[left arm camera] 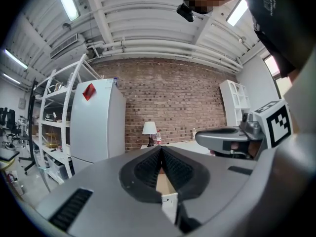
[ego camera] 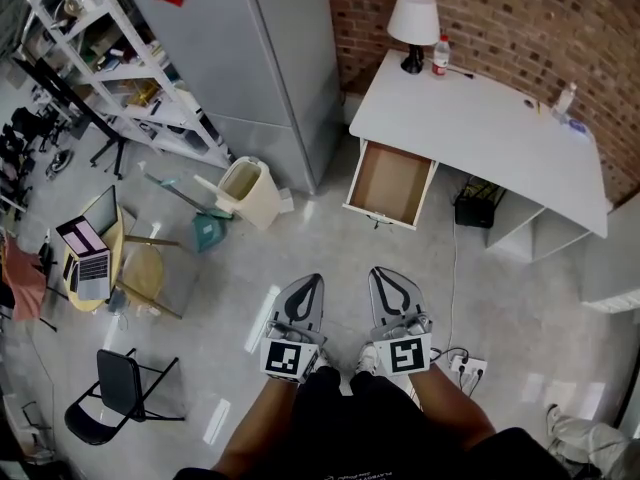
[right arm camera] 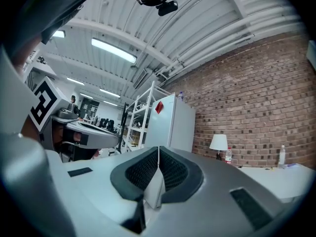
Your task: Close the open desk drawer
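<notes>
- Left tool (ego camera: 309,288) is closed: in the left gripper view its two dark ribbed pads (left arm camera: 148,169) meet at the tips, and nothing is caught between them.
- Right tool (ego camera: 388,282) is likewise closed and empty, with its pads (right arm camera: 173,172) pressed together at the tips in the right gripper view.
- In the head view both tools are held side by side, close together above the grey floor (ego camera: 300,258), each with its marker cube at the rear, and both point towards the desk (ego camera: 480,128).
- The drawer (ego camera: 390,183) is open, pulled out from the left end of the white desk's front. Its brown bottom is bare and its white front panel faces the person.
- Both tools are well apart from the drawer, with open floor between them and its front panel.
- The left gripper view shows part of the drawer (left arm camera: 165,184) low in the gap beneath the joined pads, and the right tool (left arm camera: 217,138) to one side.
- A white lamp (ego camera: 413,23) and a bottle (ego camera: 441,55) stand at the desk's far corner against the brick wall (ego camera: 480,8).
- A second bottle (ego camera: 566,98) stands near the desk's right end.
- A tall grey fridge (ego camera: 260,58) stands left of the desk, with a cream bin (ego camera: 250,190) on the floor in front of it.
- A white shelf rack (ego camera: 100,48) fills the far left, and a laptop (ego camera: 88,248) sits open below it.
- A power strip (ego camera: 468,368) lies on the floor beside the right tool.
</notes>
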